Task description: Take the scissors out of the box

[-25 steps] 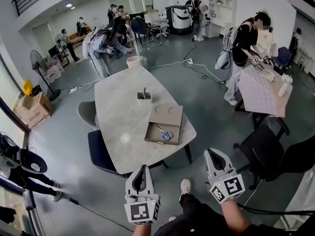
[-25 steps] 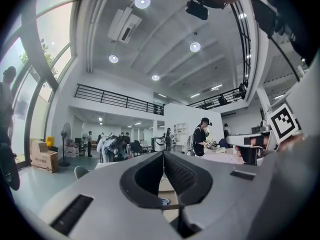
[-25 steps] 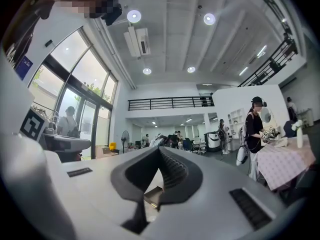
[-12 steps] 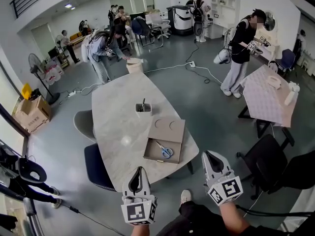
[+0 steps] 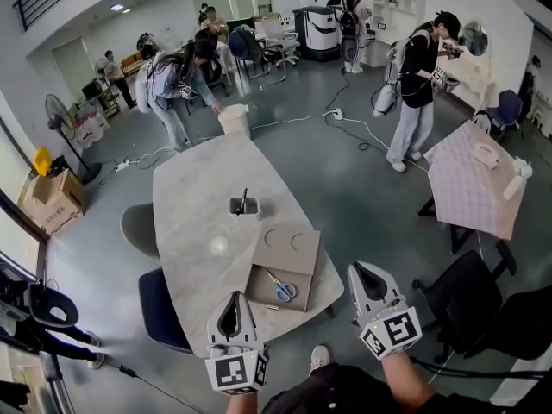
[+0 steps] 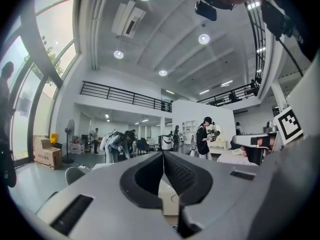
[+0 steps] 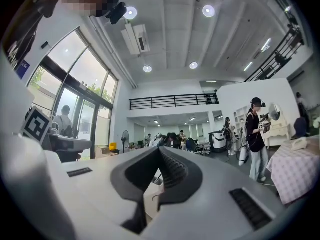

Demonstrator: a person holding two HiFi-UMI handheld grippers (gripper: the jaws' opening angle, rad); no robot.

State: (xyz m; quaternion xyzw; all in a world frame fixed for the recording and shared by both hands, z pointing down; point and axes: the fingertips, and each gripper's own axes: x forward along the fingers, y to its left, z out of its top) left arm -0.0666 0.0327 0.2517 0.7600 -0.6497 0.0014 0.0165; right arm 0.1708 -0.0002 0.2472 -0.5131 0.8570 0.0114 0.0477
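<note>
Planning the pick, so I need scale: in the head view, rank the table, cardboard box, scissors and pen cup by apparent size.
table
cardboard box
scissors and pen cup: look alike, unranked

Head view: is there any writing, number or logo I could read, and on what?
None readable.
On the left gripper and right gripper: black-and-white square patterns, not letters.
On the box on the table: no print shows.
On the cartons at far left: any print too small.

Right gripper point(image 7: 160, 150) jaws shut tight, nothing between. Cardboard box point(image 7: 151, 198) glimpsed beneath at 6 o'clock. Person in black point(image 7: 255, 134) standing at 3 o'clock, near checked tablecloth point(image 7: 295, 176).
</note>
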